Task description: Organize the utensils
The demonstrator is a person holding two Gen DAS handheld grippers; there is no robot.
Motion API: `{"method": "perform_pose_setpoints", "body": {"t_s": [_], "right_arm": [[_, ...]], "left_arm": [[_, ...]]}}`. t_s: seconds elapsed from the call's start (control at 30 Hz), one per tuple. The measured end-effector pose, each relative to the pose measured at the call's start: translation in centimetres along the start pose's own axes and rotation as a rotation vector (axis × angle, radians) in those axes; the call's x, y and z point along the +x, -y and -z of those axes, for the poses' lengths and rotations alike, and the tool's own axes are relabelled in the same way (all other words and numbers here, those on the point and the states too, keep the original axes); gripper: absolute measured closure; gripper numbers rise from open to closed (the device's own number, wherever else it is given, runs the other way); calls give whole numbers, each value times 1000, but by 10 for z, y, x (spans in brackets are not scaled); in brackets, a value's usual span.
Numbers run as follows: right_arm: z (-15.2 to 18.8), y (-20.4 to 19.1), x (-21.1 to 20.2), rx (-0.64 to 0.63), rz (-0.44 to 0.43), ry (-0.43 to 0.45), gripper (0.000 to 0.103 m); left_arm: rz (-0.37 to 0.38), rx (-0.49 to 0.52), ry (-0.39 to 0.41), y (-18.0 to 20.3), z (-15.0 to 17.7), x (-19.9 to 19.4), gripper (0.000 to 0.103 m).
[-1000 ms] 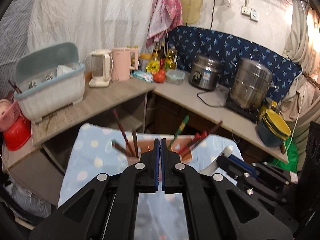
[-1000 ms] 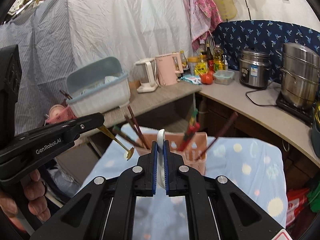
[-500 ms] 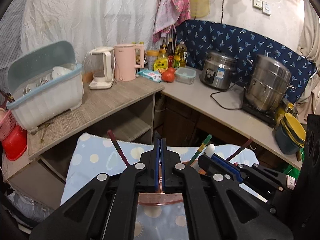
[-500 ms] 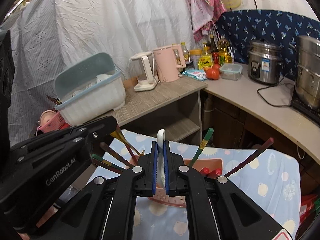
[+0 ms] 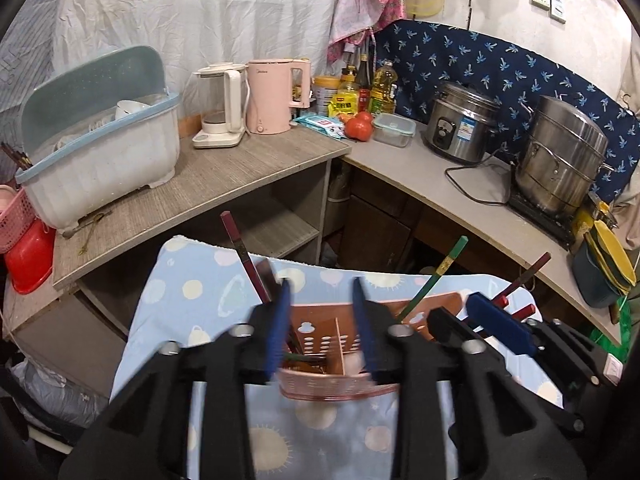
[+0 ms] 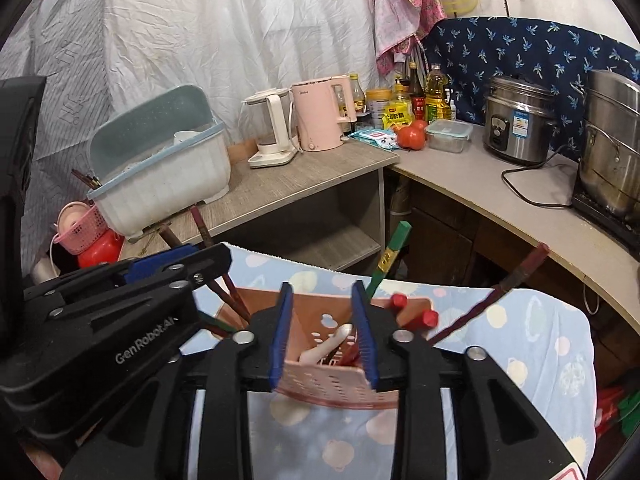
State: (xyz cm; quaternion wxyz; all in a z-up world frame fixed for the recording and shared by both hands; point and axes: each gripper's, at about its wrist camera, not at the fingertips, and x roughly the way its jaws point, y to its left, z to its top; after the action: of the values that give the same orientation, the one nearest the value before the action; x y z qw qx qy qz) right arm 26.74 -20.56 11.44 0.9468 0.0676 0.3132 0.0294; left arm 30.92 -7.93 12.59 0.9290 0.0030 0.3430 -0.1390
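- Right gripper (image 6: pixel 324 330): jaws wide, holding nothing; white spoon (image 6: pixel 328 346) lies in the pink holder (image 6: pixel 332 384) directly below.
- Left gripper (image 5: pixel 320 322): likewise spread, nothing held.

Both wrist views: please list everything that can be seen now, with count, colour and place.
utensil holder: one, pink, on the dotted cloth, below both grippers
white spoon: one, white, inside the holder
chopsticks: several, green and dark red, sticking out of the holder
cloth: one, light blue with dots, under the holder
dish box: one, pale blue-grey, left counter
kettles: two, white and pink, back of left counter
tomato: one, red, counter corner
rice cooker: one, steel, right counter
steamer pot: one, steel, far right
left gripper: one, black with blue pads, open
right gripper: one, same colours, open
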Motion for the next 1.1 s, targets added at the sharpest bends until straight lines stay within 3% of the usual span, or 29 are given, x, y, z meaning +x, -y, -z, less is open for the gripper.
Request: {"method": "perform_pose_setpoints", "body": {"t_s": [0.3,0.4,0.47,0.77,1.1], "right_arm": [[22,-6,-28,-55,91,23,64],[31,-2,-42,-34,98,16,63],[34,1,-50,-15,102,11,57],[58,0,-80,41,124,-3,53],[85,-3,-93,46,151,-32,44]], "left_arm": [[-70,25,5,-1,22,-17,67],[-88,19,-2,-4,32,-26,67],[-108,25,-4,-4,39,-32,67],[-140,41,-11,0,70,-59,66],[-136,38,-35,5,101,-71,51]]}}
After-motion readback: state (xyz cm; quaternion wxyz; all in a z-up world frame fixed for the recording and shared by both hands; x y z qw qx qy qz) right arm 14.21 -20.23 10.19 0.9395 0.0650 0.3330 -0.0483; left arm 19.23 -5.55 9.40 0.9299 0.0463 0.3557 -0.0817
